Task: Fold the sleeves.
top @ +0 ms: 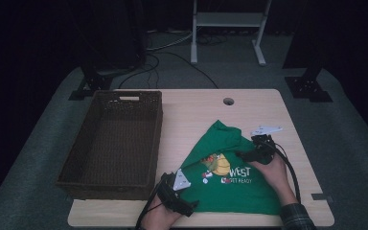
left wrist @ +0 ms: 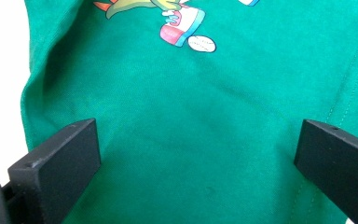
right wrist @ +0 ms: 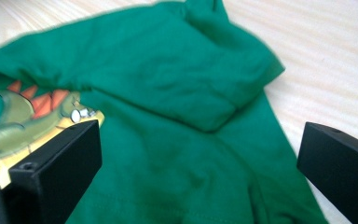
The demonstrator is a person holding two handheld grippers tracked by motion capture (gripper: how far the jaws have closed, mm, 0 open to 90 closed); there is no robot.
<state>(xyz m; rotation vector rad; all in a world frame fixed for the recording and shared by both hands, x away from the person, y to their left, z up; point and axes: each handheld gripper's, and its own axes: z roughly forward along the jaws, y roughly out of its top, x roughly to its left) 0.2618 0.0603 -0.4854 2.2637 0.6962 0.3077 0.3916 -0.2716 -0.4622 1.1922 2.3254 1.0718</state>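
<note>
Clearly the green T-shirt (top: 230, 172) is the thing being worked: it lies on the right half of the wooden surface (top: 191, 115), printed side up, with a cartoon print (top: 216, 164) and white lettering near its middle. One part is already turned over into a soft peak at the far end, so this looks like a fold in progress, perhaps ahead of placing it in the basket.

The left gripper (top: 181, 190) sits at the shirt's near-left corner, its fingers (left wrist: 56, 161) spread wide over flat cloth and holding nothing. The right gripper (top: 258, 146) hangs over the far right side beside the folded-over flap (right wrist: 200, 88), its fingers (right wrist: 60, 161) also spread wide and empty.

To do the step well, each gripper should probably come down on an edge or hem rather than mid-panel, so that it pinches one or two layers cleanly. The right one would do best to take the outer edge of the flap, not the bunched crease. Both should close at about the same time and lift evenly, keeping the cloth taut between them so the fold lands straight.

A dark wicker basket (top: 112, 143) stands just left of the shirt, apart from it, open and ready.
</note>
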